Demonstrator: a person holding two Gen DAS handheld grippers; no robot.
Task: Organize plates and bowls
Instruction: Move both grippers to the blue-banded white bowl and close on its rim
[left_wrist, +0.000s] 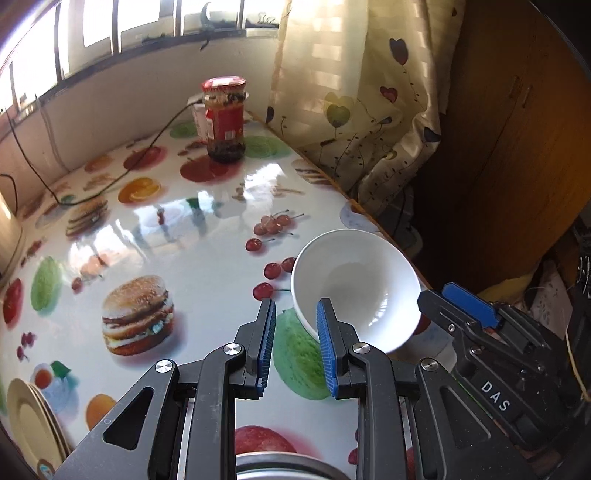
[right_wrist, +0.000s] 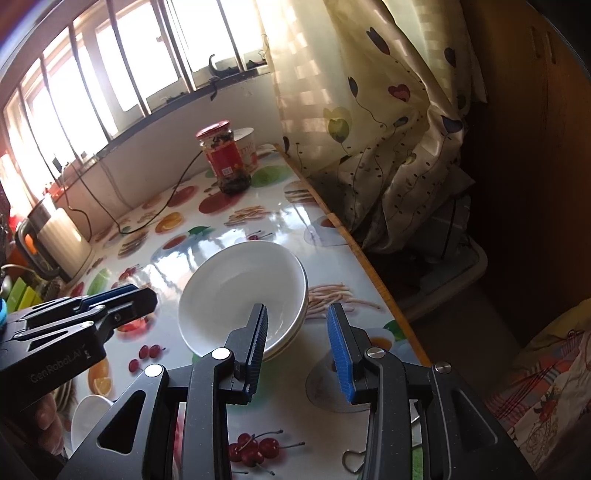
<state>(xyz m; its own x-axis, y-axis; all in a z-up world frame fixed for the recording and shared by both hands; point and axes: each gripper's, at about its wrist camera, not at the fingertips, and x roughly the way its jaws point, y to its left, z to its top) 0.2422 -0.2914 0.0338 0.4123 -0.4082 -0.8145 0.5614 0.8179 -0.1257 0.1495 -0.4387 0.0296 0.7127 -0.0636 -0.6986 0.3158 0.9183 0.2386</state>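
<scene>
Black fingers with blue pads up front in both views. Left gripper (left_wrist: 295, 306): pads a narrow gap apart, gripping nothing, only the food-print tablecloth (left_wrist: 184, 229) showing between them, and the near-left rim of the nested white bowls (right_wrist: 243, 280) just behind its right finger. Right gripper (right_wrist: 298, 308): jaws spread wider, likewise pinching nothing. Left finger hanging over the hollow of the top bowl, right finger outside the rim over the cloth, straddling the near edge without pressing on it. Two rims visible in the nest, sitting near the right edge of the table, between the two grippers.

Farther out, low on the left of the left wrist view, a stack of yellowish plates (left_wrist: 29, 417) cut off by the frame. Below the left gripper, a curved metal rim (left_wrist: 273, 465), kind unclear. Low left in the right wrist view, another white dish (right_wrist: 88, 413), partly hidden behind the left gripper's body.

At the far end, upright, a glass jar with a red lid (left_wrist: 225, 118), a paper cup (right_wrist: 249, 147) just behind it. Trailing across the cloth from the wall, a black cable (left_wrist: 122, 173). Beyond the right table edge, a heart-print curtain (right_wrist: 369, 129); along the back, a barred window (right_wrist: 110, 74).
</scene>
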